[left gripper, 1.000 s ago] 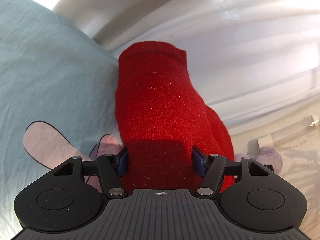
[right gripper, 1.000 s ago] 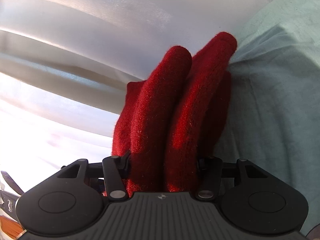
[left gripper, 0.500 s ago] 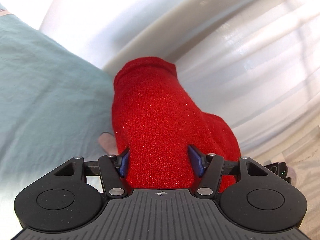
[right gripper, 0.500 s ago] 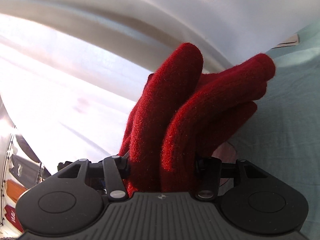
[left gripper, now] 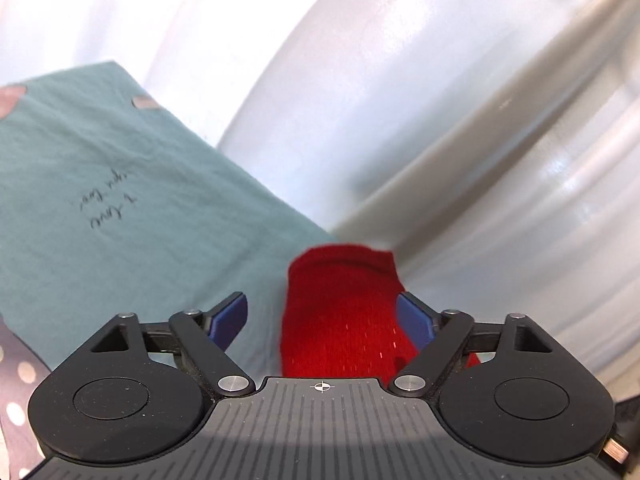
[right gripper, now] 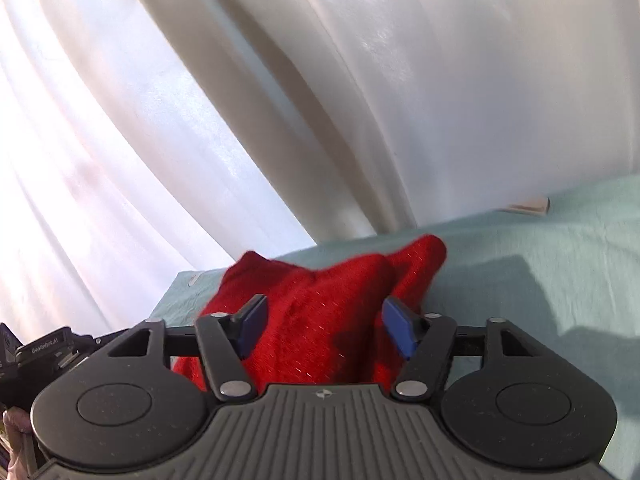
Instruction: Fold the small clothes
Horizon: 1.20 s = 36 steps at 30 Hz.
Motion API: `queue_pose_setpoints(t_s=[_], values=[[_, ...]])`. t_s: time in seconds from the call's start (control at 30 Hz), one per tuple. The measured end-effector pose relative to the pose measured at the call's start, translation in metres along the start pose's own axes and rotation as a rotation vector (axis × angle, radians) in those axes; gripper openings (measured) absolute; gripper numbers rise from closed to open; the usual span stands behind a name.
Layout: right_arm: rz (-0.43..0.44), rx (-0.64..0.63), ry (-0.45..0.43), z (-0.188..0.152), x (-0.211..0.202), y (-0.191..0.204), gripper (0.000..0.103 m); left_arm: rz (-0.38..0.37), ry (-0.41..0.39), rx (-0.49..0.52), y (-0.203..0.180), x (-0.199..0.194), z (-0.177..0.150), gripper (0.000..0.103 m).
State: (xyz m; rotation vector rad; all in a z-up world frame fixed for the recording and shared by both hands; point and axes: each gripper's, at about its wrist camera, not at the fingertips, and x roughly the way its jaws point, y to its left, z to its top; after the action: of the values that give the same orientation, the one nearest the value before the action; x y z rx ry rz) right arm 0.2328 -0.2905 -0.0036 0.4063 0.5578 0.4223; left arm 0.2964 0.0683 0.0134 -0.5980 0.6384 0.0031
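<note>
Released since a moment ago, the red glove (left gripper: 344,312) lies on the teal sheet (left gripper: 120,208) between my left gripper (left gripper: 322,320) and right gripper (right gripper: 324,328), both jaws now spread.

A wrinkled pale teal cotton sheet (left gripper: 120,208) covers the left half of the left wrist frame, bearing dark handwritten script at centre left and small pink patches at its upper edge. A brown fabric with pale polka dots (left gripper: 16,392) sits at lower left. Sheer white curtain folds (left gripper: 500,120) fill the upper right. In the right wrist frame, the same sheet (right gripper: 560,264) occupies the right side, curtain (right gripper: 200,100) above, and a black device labelled in white letters (right gripper: 44,354) at lower left.
</note>
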Motion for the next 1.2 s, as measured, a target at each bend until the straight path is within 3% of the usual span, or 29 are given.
queue_pose_setpoints(t_s=[0.1,0.17,0.3,0.4,0.43,0.5,0.6,0.7,0.9,1.2], values=[[-0.036,-0.032,0.001,0.000,0.028,0.038,0.039,0.159,-0.094,0.000,-0.027,0.026,0.009,0.094],[-0.044,-0.038,0.010,-0.004,0.050,0.051,0.036,0.215,-0.134,0.030,-0.041,0.047,0.008,0.098],[-0.121,-0.111,0.054,-0.022,0.097,0.061,0.031,0.346,-0.035,0.175,-0.056,0.104,-0.006,0.097],[-0.256,-0.243,0.022,-0.032,0.104,0.057,0.025,0.243,0.067,0.100,-0.056,0.124,-0.019,0.097],[-0.287,-0.266,0.013,-0.034,0.103,0.052,0.024,0.231,0.081,0.122,-0.062,0.130,-0.023,0.098],[-0.292,-0.252,-0.001,-0.032,0.095,0.038,0.023,0.292,0.108,0.238,-0.079,0.147,-0.030,0.098],[-0.374,-0.311,-0.025,-0.032,0.088,0.029,0.022,0.350,0.137,0.313,-0.095,0.160,-0.040,0.102],[-0.375,-0.277,-0.018,-0.029,0.088,0.022,0.022,0.355,0.163,0.312,-0.093,0.168,-0.041,0.103],[-0.434,-0.347,0.004,-0.032,0.110,0.033,0.022,0.313,0.227,0.204,-0.075,0.176,-0.032,0.103],[-0.432,-0.356,0.039,-0.028,0.118,0.031,0.024,0.331,0.237,0.203,-0.075,0.183,-0.030,0.103]])
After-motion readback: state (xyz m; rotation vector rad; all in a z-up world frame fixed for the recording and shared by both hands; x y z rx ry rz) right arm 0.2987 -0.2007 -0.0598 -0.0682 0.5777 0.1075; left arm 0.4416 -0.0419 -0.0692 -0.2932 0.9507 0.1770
